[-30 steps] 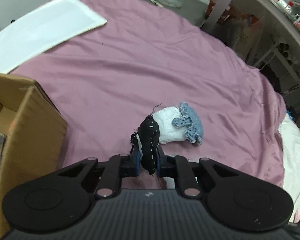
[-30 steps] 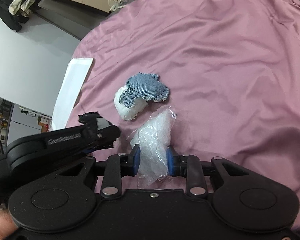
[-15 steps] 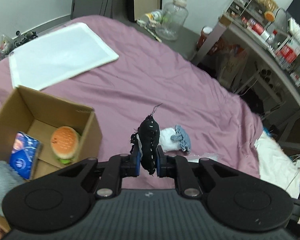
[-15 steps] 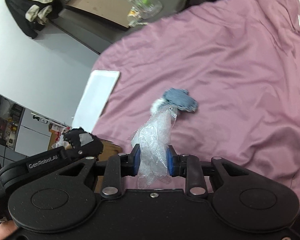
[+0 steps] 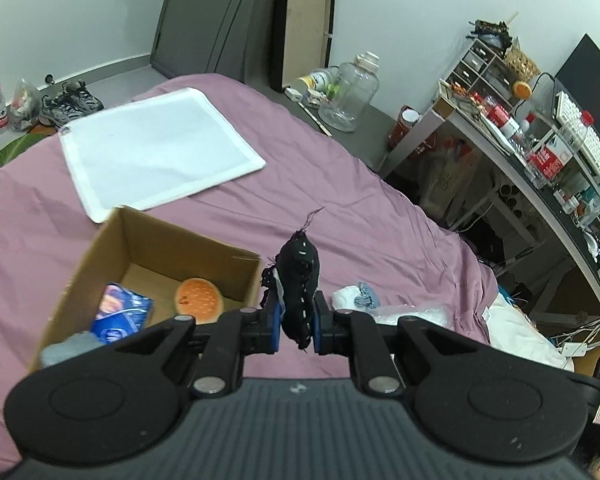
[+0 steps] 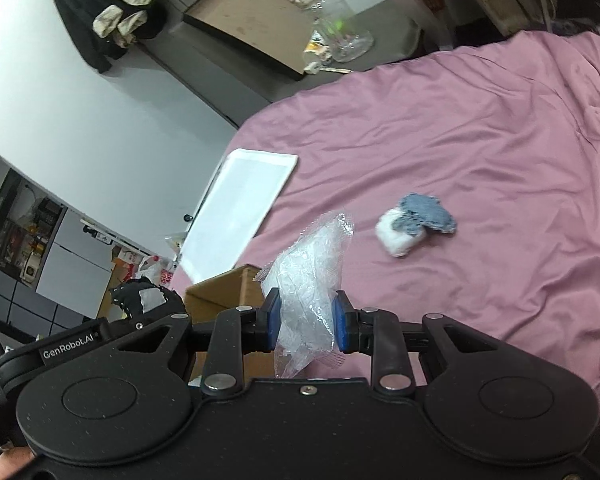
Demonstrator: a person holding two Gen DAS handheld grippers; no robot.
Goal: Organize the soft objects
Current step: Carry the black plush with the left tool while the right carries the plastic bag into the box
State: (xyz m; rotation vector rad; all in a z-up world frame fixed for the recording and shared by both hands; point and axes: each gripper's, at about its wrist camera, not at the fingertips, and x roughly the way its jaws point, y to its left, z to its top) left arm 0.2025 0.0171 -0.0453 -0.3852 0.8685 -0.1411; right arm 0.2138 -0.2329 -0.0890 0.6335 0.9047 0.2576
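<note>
Spreading across both views, the bed (image 5: 340,184) with its mauve sheet carries everything, a soft surface where nothing rolls away. On it lies a flat white pad (image 5: 156,152), well apart from the work, and nearer stands the open cardboard box (image 5: 168,248), evidently the collecting place: a burger-shaped plush (image 5: 199,295), a blue packet (image 5: 122,316) and something grey (image 5: 70,348) already sit inside.

To the right of the box, out on the sheet, rests a white bundle with a denim scrap (image 6: 414,226), not yet gathered.

The right gripper (image 6: 306,322) is clenched on a crumpled clear plastic bag (image 6: 312,272), held clear of the bed beside the box's corner, probably for dropping in.

The left gripper (image 5: 296,318) pinches a small black stitched fabric piece (image 5: 300,276) around its lower half, so the limp top stands free above the jaws. It hangs just right of the box's near wall, so a short move leftward would likely put it over the opening.
</note>
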